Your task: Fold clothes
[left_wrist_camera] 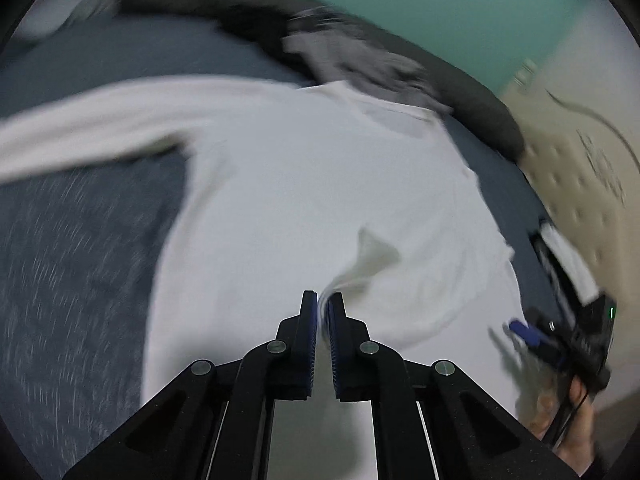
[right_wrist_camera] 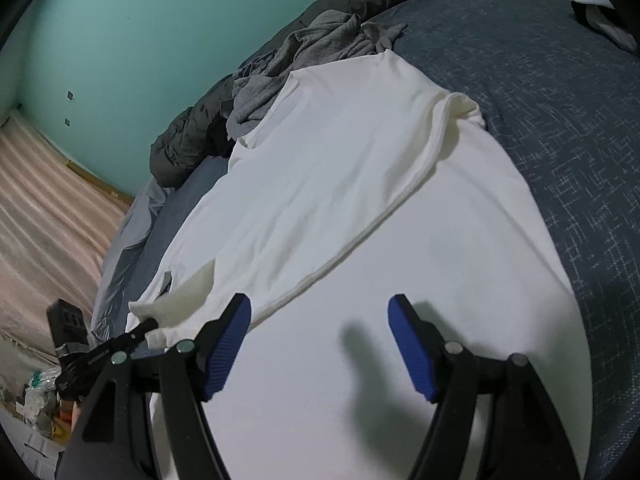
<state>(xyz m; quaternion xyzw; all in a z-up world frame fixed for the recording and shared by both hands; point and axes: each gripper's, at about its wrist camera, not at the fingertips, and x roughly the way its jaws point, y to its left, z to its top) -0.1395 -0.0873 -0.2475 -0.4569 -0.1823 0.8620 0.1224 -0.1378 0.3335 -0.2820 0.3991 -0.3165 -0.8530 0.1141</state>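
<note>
Left wrist view is motion-blurred, right sharp with soft, perhaps overhead, shadows; fisheye edges bend.

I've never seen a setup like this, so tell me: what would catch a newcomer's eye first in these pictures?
First, the big white shirt spread across the dark blue bedspread, one side already folded over. Next, the left gripper, shut on a pinch of the shirt's fabric, while the right gripper hangs open above the cloth. Behind, a heap of grey clothes lies near the teal wall.
</note>
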